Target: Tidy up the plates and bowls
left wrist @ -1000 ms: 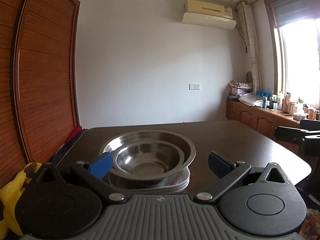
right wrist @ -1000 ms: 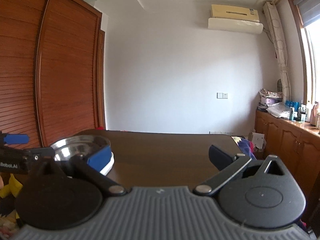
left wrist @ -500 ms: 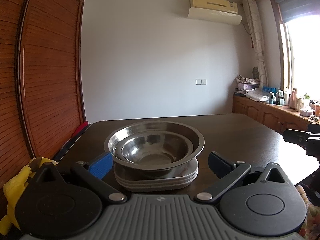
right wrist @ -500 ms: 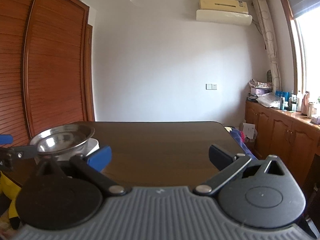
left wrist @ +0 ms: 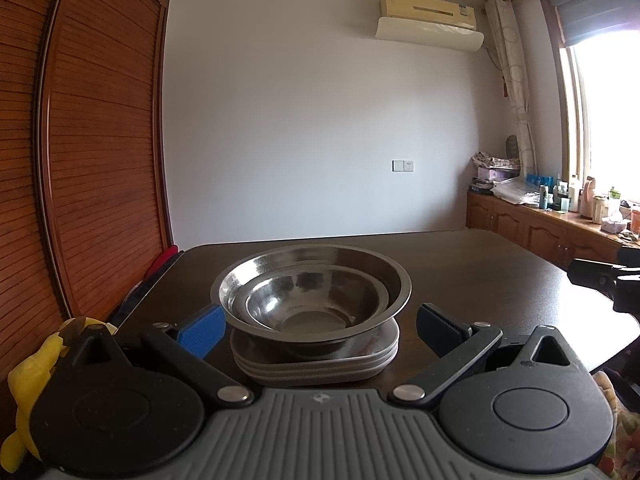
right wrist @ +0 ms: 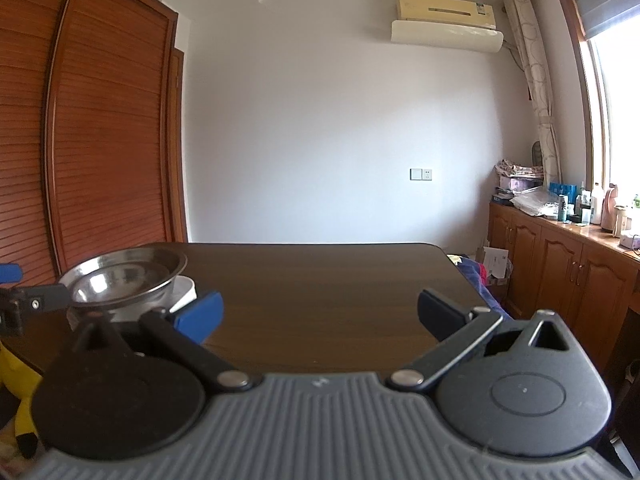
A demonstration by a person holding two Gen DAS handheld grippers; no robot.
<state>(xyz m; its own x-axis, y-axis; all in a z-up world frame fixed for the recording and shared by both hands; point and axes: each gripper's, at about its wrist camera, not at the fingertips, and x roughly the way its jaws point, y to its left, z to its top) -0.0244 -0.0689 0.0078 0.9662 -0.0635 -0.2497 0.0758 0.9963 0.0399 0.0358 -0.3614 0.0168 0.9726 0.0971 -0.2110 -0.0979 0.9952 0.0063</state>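
Left gripper (left wrist: 318, 326): jaws spread wide, nothing held. Its blue-padded fingers (left wrist: 200, 330) flank the dish stack without visible contact; the left pad sits just beside the stack at its 9 o'clock, the right pad stands clear at 3 o'clock.

The stack rests on the dark wooden table (left wrist: 480, 272), directly ahead of the left gripper at 12 o'clock. At the bottom lie white plates (left wrist: 316, 368), several, edges aligned. On them sits a large steel bowl (left wrist: 396, 284) with a wide flared rim. Nested inside it is a smaller steel bowl (left wrist: 312, 300), upright and roughly centred.

Right gripper (right wrist: 320, 312): jaws equally wide apart, empty, held above bare tabletop. In the right wrist view the same stack appears at 10 o'clock, beyond the left finger, with a black part of the left gripper beside it at the frame's left edge. In the left wrist view, a black part of the right gripper shows at 3 o'clock at the frame edge, well apart from the stack.

Surroundings: a louvred wooden wardrobe (left wrist: 100, 160) at 9 o'clock, a yellow soft toy (left wrist: 28, 376) at 8 o'clock off the table edge, an air conditioner (left wrist: 430, 16) high on the far wall at 1 o'clock, and a cluttered wooden sideboard (left wrist: 540, 228) under the window at 3 o'clock.
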